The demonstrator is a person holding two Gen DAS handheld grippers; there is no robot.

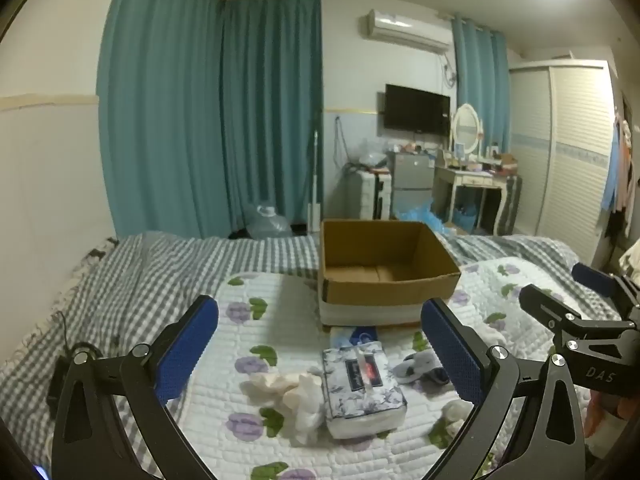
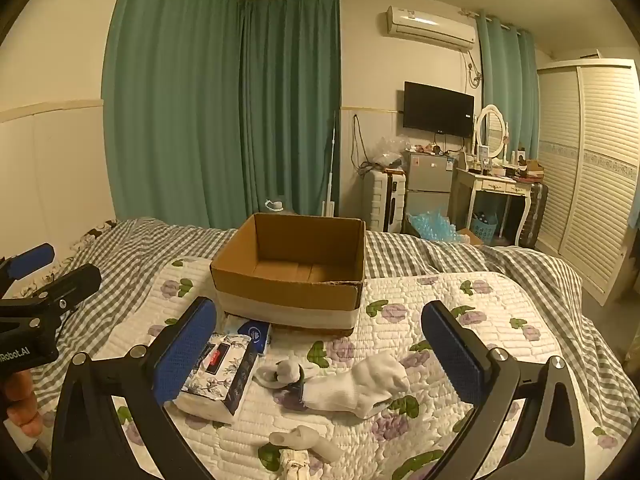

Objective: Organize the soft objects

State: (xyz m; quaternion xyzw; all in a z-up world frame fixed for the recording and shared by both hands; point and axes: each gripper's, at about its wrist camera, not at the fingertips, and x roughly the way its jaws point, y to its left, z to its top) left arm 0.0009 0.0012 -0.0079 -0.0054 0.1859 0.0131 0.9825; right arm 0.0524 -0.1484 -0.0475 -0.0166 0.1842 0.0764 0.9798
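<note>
— So, what do we have on the floral quilt?

— We see a tissue pack with a blue-and-white flower print lying flat in front of the cardboard box, with a second blue pack wedged between them. Beside it lie a rolled white sock, a small grey-and-white plush and, nearer us, a pale crumpled piece (too blurred for us to name).

— Do our two views agree?

— Mostly. The left wrist view shows a cream cloth bundle touching the tissue pack's left side, which the right wrist view hides behind a finger. The right wrist view shows the sock whole; in the left wrist view a finger covers that spot. Only the right wrist view lets us see the box's bare bottom fully.

— And our jaws?

— The left gripper stands wide apart above the tissue pack, touching nothing. The right gripper is equally spread, over the plush and sock, holding nothing.
</note>
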